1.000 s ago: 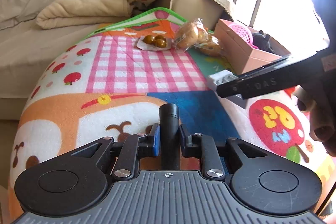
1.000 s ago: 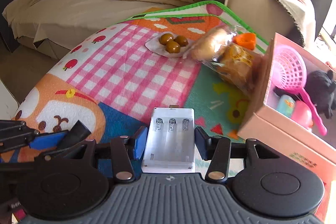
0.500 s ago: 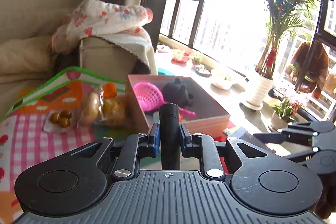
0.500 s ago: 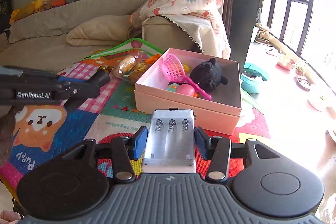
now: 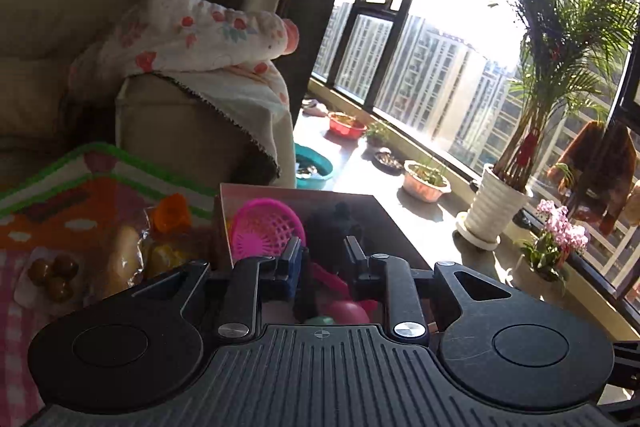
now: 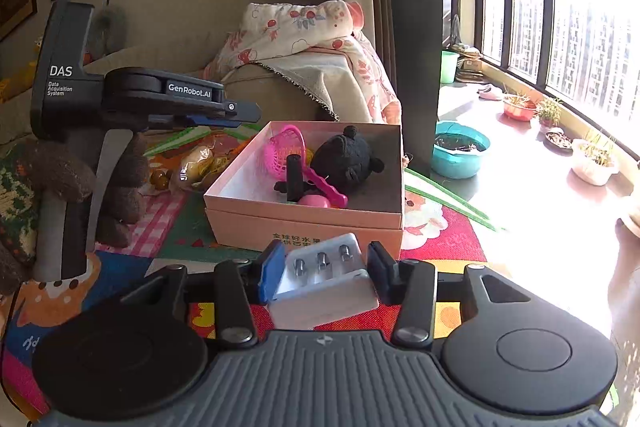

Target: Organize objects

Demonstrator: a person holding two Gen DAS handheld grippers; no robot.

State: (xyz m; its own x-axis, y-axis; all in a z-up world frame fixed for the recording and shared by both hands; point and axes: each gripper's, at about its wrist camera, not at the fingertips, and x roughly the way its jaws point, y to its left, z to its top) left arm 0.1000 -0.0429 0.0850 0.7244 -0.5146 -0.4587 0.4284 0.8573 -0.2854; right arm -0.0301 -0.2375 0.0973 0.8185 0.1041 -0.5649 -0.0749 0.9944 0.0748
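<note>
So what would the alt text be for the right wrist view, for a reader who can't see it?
The right gripper holds a white battery case in front of an open pink box on a colourful play mat. Inside lie a black plush toy, a pink toy strainer and a black cylinder. The left gripper hovers over it, open.

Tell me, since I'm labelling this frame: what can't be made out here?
Left wrist view: the floor of the pink box is hidden behind the open left gripper; the black cylinder is lost in shadow near the black plush toy.
Right wrist view: the print on the box front is partly covered by the battery holder in the right gripper.
</note>
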